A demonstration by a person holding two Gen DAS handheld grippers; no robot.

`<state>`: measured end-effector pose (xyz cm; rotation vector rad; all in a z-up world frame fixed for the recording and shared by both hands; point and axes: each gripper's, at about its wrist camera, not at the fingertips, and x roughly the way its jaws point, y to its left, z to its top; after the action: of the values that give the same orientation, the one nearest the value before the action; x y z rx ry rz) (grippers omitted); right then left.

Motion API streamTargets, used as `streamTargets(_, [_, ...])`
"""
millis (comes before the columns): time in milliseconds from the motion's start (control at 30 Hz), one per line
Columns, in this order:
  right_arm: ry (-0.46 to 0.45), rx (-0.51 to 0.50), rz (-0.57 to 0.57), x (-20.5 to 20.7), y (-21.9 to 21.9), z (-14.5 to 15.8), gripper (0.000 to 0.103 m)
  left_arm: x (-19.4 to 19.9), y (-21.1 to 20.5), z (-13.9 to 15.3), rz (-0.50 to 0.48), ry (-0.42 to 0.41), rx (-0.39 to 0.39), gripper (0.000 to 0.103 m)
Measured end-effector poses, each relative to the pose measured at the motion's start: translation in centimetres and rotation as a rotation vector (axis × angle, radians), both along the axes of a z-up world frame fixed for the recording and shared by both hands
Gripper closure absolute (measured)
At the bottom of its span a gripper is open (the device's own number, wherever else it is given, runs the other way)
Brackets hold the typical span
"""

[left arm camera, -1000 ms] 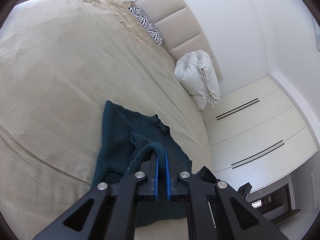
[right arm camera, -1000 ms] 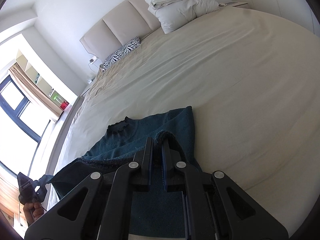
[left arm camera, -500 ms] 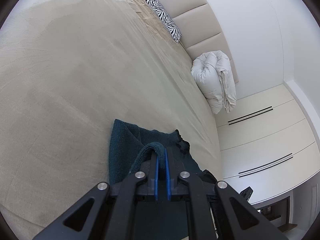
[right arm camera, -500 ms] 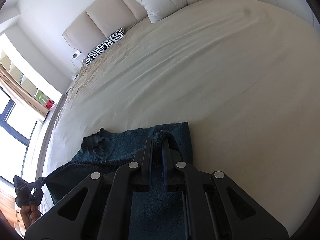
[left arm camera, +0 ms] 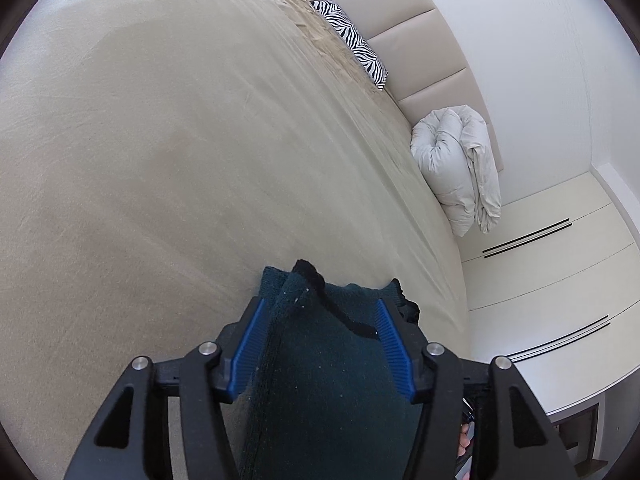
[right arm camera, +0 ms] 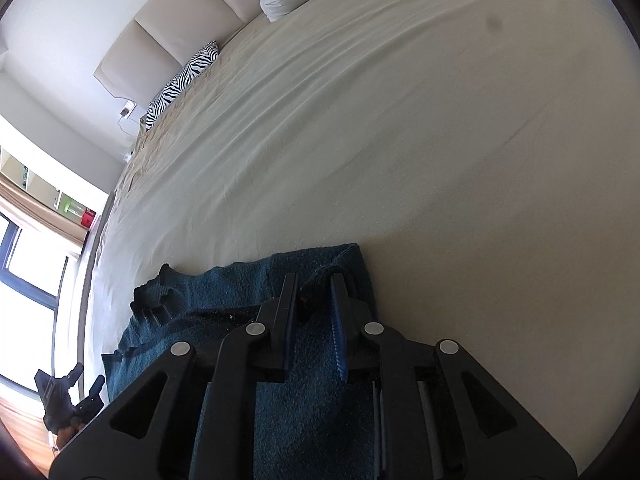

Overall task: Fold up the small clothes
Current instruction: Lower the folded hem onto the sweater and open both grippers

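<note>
**Teal knit laid down on the bed, both grips letting go**

Near the front edge of the bed (left arm camera: 168, 168), the dark teal knitted garment (left arm camera: 332, 364) lies on the beige sheet, with its ribbed collar (right arm camera: 154, 294) towards the window side. The left gripper (left arm camera: 320, 308) has its jaws opening, now well apart, and the cloth sits loose between the blue pads without being pressed. The right gripper (right arm camera: 314, 282) is also opening, but its gap is narrow, and a small dark hem fold (right arm camera: 320, 278) is between the fingers; I judge the pads no longer pinch it.

The knit looks soft, thick and light, so it should bend easily and not slip much on the sheet. Good places to take hold are probably the corners or the folded hem, where the cloth is doubled.

Ahead, the sheet is wide and free. The zebra pillow (left arm camera: 352, 46) and the rolled duvet (left arm camera: 460, 168) are well apart from the garment, by the headboard (left arm camera: 420, 52).
</note>
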<state>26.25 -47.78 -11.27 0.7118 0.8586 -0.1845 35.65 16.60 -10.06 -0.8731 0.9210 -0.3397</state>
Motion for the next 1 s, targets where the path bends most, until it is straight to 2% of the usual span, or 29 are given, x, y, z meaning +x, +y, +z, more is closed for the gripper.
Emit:
streamTargets(67, [-0.001,-0.019,-0.012,-0.5,0.0,0.4,0.076,-0.8,0.0,0.4,-0.006,-0.016,0.021,0.044])
streamTargets(100, [-0.005,-0.020,-0.024,-0.8,-0.1,0.6,0.057,-1.4,-0.1,0.6,-0.007,-0.020,0.028,0.044])
streamTargets(133, [-0.021,-0.013,-0.040,-1.1,-0.3,0.7,0.042,-2.0,-0.1,0.7,-0.009,-0.026,0.029,0.044])
streamTargets(233, [-0.052,-0.026,-0.058,-2.9,-0.7,1.8,0.042,-4.1,-0.3,1.2,-0.006,-0.057,0.039,0.044])
streamTargets(367, [-0.019,-0.090,0.028,-4.8,0.9,2.5,0.042,-7.2,-1.3,1.9,-0.011,-0.095,0.081,0.039])
streamTargets(500, [0.005,-0.163,0.098,-7.7,3.2,2.4,0.045,-9.8,-2.7,1.6,-0.060,-0.096,0.147,0.039])
streamTargets(633, [0.047,-0.237,0.140,-10.4,5.4,1.7,0.062,-11.5,-2.6,0.4,-0.055,-0.067,0.139,0.039])
streamTargets(733, [0.063,-0.254,0.139,-12.7,6.1,1.0,0.068,-12.1,-2.4,-0.2,-0.051,-0.052,0.141,0.040])
streamTargets(767, [0.070,-0.255,0.131,-13.4,6.0,0.7,0.068,-12.3,-2.3,-0.4,-0.054,-0.051,0.145,0.041])
streamTargets(833, [0.072,-0.236,0.116,-14.5,5.7,0.2,0.079,-12.4,-2.4,-0.6,-0.063,-0.044,0.165,0.053])
streamTargets(900, [0.071,-0.230,0.112,-15.3,5.3,-0.1,0.084,-12.6,-2.4,-0.8,-0.068,-0.039,0.184,0.060])
streamTargets(1000, [0.061,-0.246,0.111,-16.1,5.4,0.4,0.092,-12.8,-2.4,-0.8,-0.066,-0.040,0.209,0.063])
